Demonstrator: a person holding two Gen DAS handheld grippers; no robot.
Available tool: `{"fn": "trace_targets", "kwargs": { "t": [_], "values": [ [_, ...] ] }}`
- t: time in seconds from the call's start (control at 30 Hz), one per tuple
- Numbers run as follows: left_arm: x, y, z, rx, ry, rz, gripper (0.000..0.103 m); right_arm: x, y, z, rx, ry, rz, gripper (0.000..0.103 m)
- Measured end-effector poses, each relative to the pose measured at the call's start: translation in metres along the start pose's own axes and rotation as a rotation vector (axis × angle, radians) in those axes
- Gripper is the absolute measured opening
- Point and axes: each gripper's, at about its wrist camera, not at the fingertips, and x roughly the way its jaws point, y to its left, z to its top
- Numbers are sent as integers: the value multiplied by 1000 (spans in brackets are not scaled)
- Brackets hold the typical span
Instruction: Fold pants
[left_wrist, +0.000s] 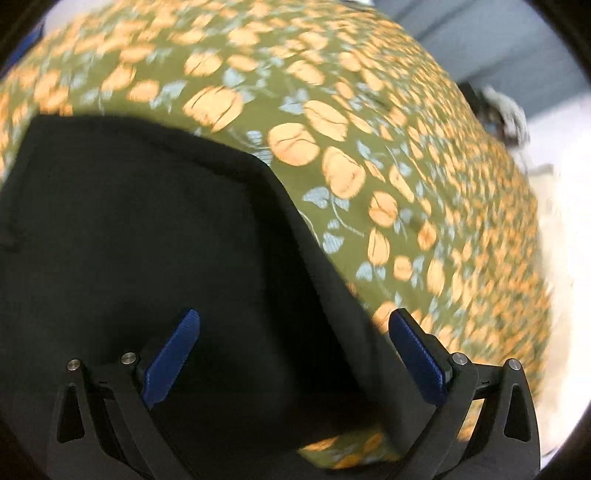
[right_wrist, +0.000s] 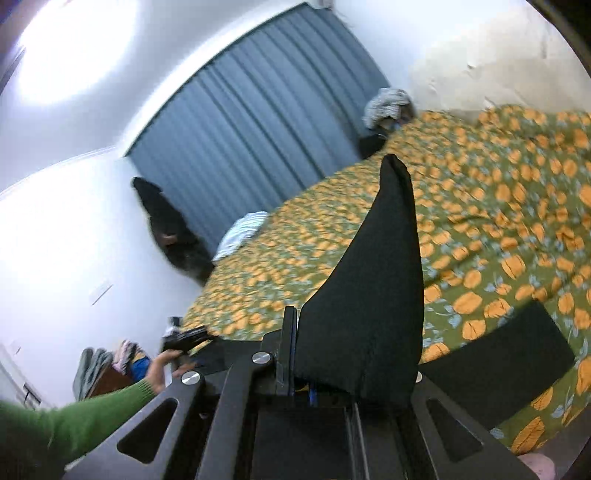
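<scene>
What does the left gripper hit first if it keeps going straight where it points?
Most likely the black pants: the left gripper is open, angled down, and the dark cloth fills the space between and ahead of its fingers. The floral bedspread lies beyond. Depth is unclear.

Black tongs (left_wrist: 293, 325) frame, blue pads (left_wrist: 171, 360), silver screws (left_wrist: 129, 357), green ribbed sleeve (right_wrist: 74, 417)

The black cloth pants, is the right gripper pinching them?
Touching. In the right wrist view the right gripper is shut on a fold of the black cloth pants, which rises up out of its fingers.
</scene>
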Motion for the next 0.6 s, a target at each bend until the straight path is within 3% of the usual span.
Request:
{"fn": "trace_targets", "kwargs": {
  "t": [0.03,0.07,0.1,0.13,0.2,0.33,0.43,0.5,0.6],
  "values": [
    [0,5,1,-34,8,-20,88,-7,-1,-1,7,4,23,5],
    [2,8,1,-64,16,-27,68,-12,-3,-3,10,7,32,5],
    [4,13,0,-86,45,-27,7,-15,-7,-4,6,12,23,5],
    [5,14,-1,-102,75,-42,4,-17,-16,-4,-4,20,0,5],
    [-21,14,-8,-106,19,-89,4,-8,-34,-3,7,43,-45,5],
    [-134,-6,-40,87,-222,-155,4,13,-62,19,36,24,-75,5],
    [-209,3,-96,238,-385,-93,10,25,-81,36,77,23,-78,5],
    [-218,26,-143,260,-394,-20,15,40,-107,31,118,99,-139,5],
    [-168,67,-210,267,-258,97,18,66,-157,-2,174,286,-280,6]
  ]
}}
